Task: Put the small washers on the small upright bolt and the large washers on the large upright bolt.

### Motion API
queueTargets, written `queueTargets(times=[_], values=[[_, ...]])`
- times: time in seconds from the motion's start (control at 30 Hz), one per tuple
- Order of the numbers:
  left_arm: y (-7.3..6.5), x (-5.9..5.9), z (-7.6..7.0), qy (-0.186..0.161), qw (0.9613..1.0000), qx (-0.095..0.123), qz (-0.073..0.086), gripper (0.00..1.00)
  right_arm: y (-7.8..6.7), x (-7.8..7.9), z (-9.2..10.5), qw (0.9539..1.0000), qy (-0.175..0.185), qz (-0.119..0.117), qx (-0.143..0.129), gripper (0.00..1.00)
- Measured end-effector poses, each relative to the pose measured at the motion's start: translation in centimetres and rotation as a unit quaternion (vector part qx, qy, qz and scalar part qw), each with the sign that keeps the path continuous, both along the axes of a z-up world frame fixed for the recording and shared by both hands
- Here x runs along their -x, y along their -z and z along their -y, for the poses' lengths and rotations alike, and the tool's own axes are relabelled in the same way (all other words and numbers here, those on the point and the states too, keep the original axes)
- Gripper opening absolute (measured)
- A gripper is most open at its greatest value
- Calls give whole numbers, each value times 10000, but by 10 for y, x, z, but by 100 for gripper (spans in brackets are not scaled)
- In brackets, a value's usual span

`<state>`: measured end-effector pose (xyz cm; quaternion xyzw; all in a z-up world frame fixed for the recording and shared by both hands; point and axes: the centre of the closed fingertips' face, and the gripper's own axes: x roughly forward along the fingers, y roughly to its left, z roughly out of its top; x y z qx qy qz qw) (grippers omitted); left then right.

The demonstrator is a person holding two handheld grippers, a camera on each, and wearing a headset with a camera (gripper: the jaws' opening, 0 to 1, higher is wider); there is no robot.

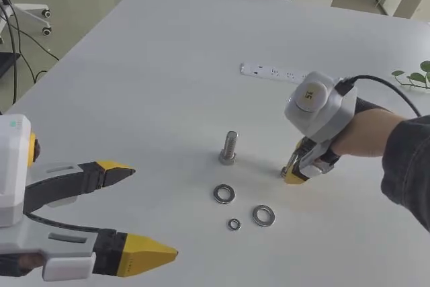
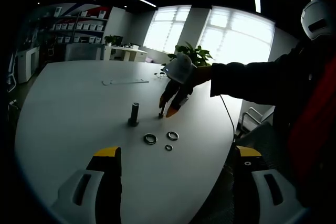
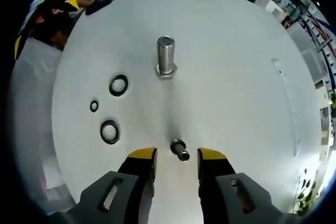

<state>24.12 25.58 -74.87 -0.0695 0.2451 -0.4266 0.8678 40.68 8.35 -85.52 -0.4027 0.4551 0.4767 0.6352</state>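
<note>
Head view: washers (image 1: 224,193) lie flat on the tabletop (image 1: 168,65) just before the upright large bolt (image 1: 229,148), between left gripper (image 1: 153,212) and right gripper (image 1: 290,173). Left gripper view: jaws wide apart, empty. Right gripper view: jaws parted, straddling the upright small bolt (image 3: 179,149) — clamping nothing.

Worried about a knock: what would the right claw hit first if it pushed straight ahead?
The right claw would most likely meet the small bolt first, just ahead between its open jaws; the large bolt stands farther along roughly that line.
</note>
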Motion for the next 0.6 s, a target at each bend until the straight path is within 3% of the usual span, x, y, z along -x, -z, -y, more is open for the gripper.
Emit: queueTargets(times=[0.6], values=[[-2,-1,3,54,10000,9,50,88,-11,3,6,9997,156,67,-160,44]])
